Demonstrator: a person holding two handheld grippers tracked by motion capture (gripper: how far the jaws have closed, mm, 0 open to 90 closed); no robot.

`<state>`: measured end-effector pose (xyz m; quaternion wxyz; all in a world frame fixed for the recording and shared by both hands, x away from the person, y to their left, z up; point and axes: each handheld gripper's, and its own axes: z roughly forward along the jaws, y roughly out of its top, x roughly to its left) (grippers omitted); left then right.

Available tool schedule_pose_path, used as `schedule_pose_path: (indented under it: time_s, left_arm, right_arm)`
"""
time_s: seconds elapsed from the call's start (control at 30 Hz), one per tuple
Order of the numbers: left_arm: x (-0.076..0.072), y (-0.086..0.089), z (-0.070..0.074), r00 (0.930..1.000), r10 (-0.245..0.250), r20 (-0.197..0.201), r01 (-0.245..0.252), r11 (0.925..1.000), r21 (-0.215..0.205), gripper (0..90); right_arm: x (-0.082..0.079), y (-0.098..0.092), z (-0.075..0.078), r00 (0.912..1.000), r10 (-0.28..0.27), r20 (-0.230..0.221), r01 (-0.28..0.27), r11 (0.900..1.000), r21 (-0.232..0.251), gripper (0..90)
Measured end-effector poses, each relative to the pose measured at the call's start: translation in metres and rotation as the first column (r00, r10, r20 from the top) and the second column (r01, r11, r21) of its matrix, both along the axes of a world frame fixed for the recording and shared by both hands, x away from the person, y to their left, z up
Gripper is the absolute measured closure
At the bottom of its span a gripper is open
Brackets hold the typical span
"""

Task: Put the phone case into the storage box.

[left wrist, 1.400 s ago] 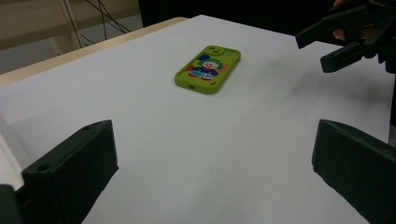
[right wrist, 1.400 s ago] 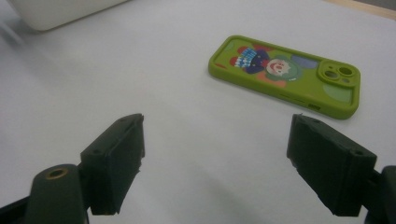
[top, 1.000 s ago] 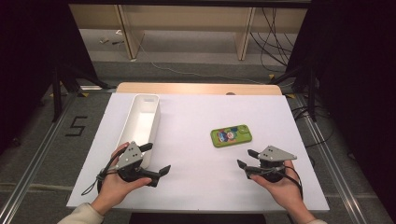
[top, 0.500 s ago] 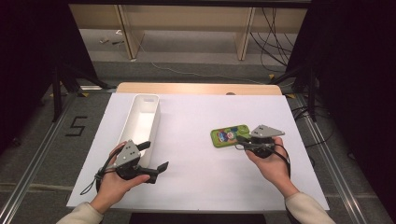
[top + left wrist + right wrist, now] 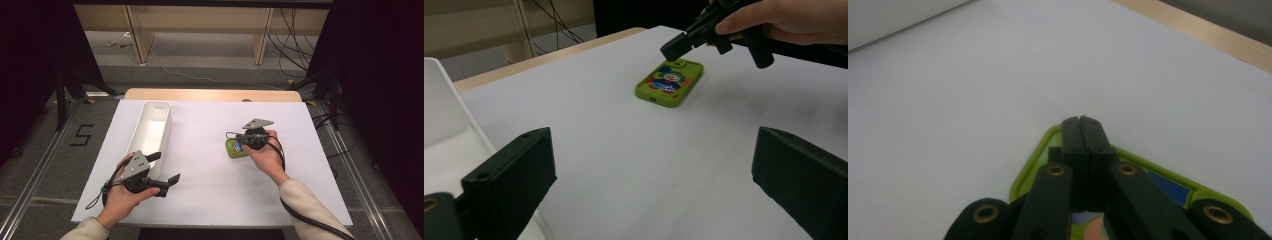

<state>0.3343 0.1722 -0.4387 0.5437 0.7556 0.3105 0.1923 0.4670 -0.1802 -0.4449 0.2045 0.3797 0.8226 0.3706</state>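
My right fingers, pressed together and gripping nothing, hover over the green phone lying right of centre on the bench; my left fingers gape empty, lower left.

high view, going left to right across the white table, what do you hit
left gripper → white bin → green phone case → right gripper, jaws shut, right above the case's right part
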Motion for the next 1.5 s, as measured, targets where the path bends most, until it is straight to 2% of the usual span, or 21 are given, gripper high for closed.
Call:
schedule_pose_path:
  time_s: [0.1, 0.17, 0.27, 0.57, 1.0, 1.27, 1.5]
  left_arm:
    - [0.0, 0.0, 0.0, 1.0, -0.002, -0.005, 0.002, 1.0, 0.001, 3.2]
    - [0.0, 0.0, 0.0, 1.0, -0.003, -0.004, 0.003, 1.0, 0.0, 3.2]
    - [0.0, 0.0, 0.0, 1.0, -0.002, -0.005, 0.002, 1.0, -0.002, 3.2]
    - [-0.001, 0.0, -0.001, 1.0, -0.006, -0.005, 0.006, 1.0, 0.0, 3.2]
    - [-0.001, -0.001, -0.001, 0.9999, -0.01, -0.008, 0.01, 1.0, 0.001, 3.2]
    - [-0.001, -0.001, -0.001, 0.9999, -0.012, -0.004, 0.012, 0.9999, 0.003, 3.2]
    - [-0.001, -0.001, -0.002, 0.9999, -0.012, -0.004, 0.012, 0.9999, 0.004, 3.2]
  right_arm:
    - [0.014, 0.011, -0.008, 0.9997, -0.012, -0.021, 0.012, 1.0, -0.024, 90.0]
    - [0.016, 0.012, -0.009, 0.9995, -0.018, -0.025, 0.017, 0.999, -0.03, 90.0]
    - [0.029, 0.019, -0.013, 0.9983, -0.037, -0.045, 0.035, 0.998, -0.045, 90.0]
    - [0.048, 0.028, -0.02, 0.9945, -0.068, -0.08, 0.061, 0.994, -0.085, 90.0]
    - [0.055, 0.036, -0.03, 0.9897, -0.084, -0.116, 0.068, 0.989, -0.13, 90.0]
    - [0.057, 0.037, -0.028, 0.9871, -0.079, -0.139, 0.059, 0.988, -0.141, 90.0]
    - [0.052, 0.039, -0.027, 0.9835, -0.068, -0.168, 0.043, 0.988, -0.148, 90.0]
